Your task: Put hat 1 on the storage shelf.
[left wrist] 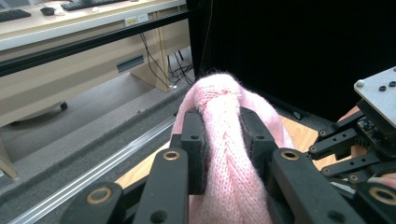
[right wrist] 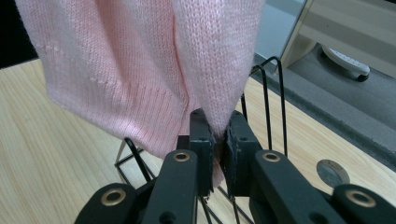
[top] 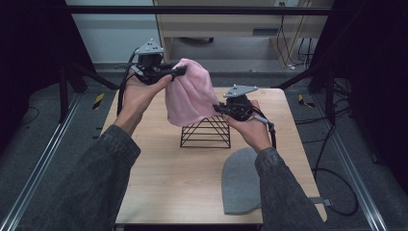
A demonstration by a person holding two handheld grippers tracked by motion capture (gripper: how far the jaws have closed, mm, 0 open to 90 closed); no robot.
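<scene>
A pink knitted beanie point(top: 188, 94) hangs in the air over a black wire stand point(top: 206, 132) on the wooden table point(top: 163, 163). My left gripper point(top: 179, 71) is shut on the beanie's top, held high at the back left; a thick fold of pink knit point(left wrist: 223, 140) is squeezed between its jaws. My right gripper point(top: 217, 108) is shut on the beanie's lower edge point(right wrist: 205, 93), just above the stand's wires point(right wrist: 271, 102). The right hand's gripper point(left wrist: 364, 135) appears at the right in the left gripper view.
A grey beanie point(top: 240, 180) lies flat on the table at the front right, partly under the right sleeve. The table's far edge meets a metal rail and grey floor point(top: 43, 144). A desk point(top: 226, 24) stands behind.
</scene>
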